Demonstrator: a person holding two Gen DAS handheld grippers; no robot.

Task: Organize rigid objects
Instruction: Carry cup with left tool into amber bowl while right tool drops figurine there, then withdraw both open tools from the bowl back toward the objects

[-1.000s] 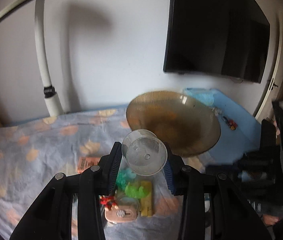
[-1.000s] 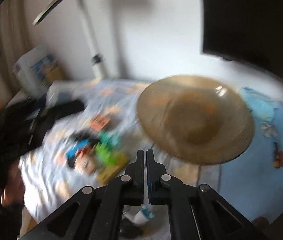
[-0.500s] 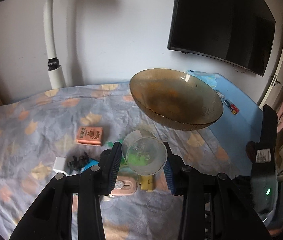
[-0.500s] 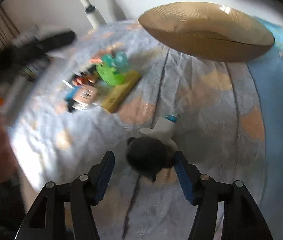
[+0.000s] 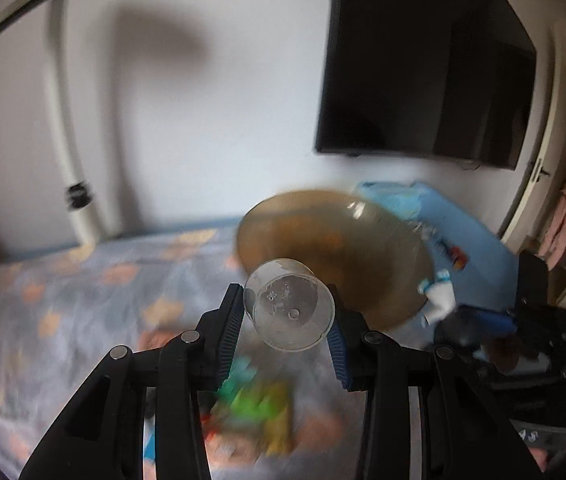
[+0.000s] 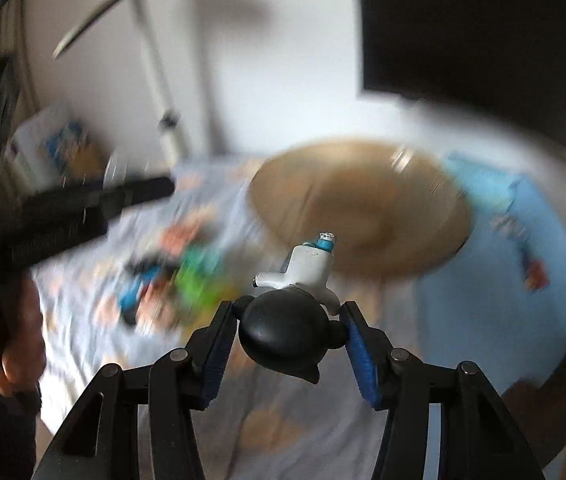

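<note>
My left gripper (image 5: 285, 330) is shut on a clear glass cup (image 5: 289, 310), held above the bed with its base toward the camera. My right gripper (image 6: 287, 340) is shut on a black-headed white figurine (image 6: 283, 330) with a blue-tipped foot, lifted off the bed; it also shows in the left wrist view (image 5: 441, 296). A brown glass bowl (image 5: 335, 256) sits on the bed beyond both grippers, and in the right wrist view (image 6: 363, 208). A blurred pile of small toys (image 5: 255, 412) lies below the cup, also in the right wrist view (image 6: 175, 280).
The bed has a patterned sheet (image 5: 63, 300) and a blue mat (image 5: 471, 240) at the right. A white lamp pole (image 5: 67, 128) stands at the back wall beside a wall television (image 5: 423, 68). The left gripper body (image 6: 63, 212) reaches in from the left.
My right gripper has closed on the figurine and lifted it off the bed. Both cameras have tilted up, with the cup still held in my left gripper.
</note>
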